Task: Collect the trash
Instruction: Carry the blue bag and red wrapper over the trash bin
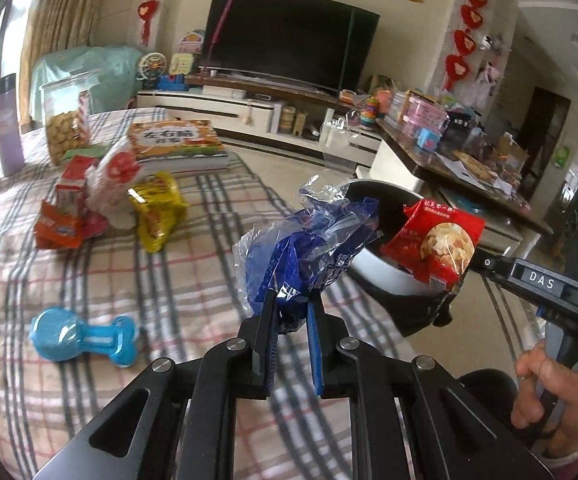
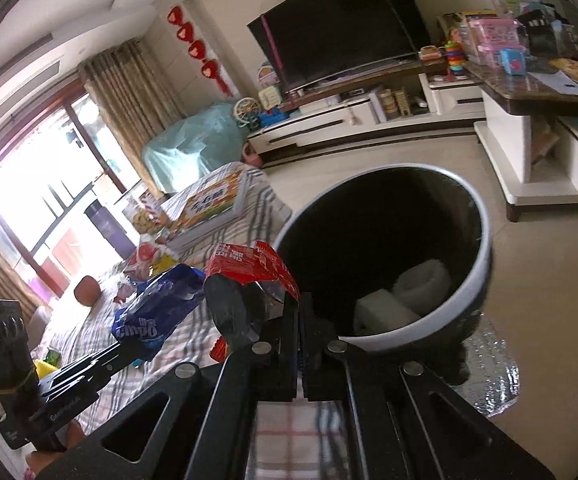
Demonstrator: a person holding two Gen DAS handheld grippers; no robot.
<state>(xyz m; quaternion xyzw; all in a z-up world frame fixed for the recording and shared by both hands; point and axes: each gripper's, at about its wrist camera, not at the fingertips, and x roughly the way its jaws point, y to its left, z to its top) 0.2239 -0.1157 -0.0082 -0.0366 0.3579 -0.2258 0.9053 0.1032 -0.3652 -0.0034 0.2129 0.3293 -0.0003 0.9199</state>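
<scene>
My left gripper (image 1: 292,300) is shut on a crumpled blue snack wrapper (image 1: 309,248) and holds it above the checked tablecloth, just left of a black waste bin with a white rim (image 1: 373,268). My right gripper (image 2: 299,304) is shut on a red snack packet (image 2: 249,266) at the bin's (image 2: 429,320) near rim. The red packet also shows in the left wrist view (image 1: 437,244) over the bin mouth. The blue wrapper shows in the right wrist view (image 2: 157,312) to the left. White trash (image 2: 405,296) lies inside the bin.
On the cloth-covered table (image 1: 169,280) lie a yellow packet (image 1: 157,208), orange and red packets (image 1: 65,216), a blue plastic toy (image 1: 85,336), a picture book (image 1: 177,144) and a biscuit jar (image 1: 67,120). A TV unit (image 1: 249,108) and a cluttered side table (image 1: 469,152) stand beyond.
</scene>
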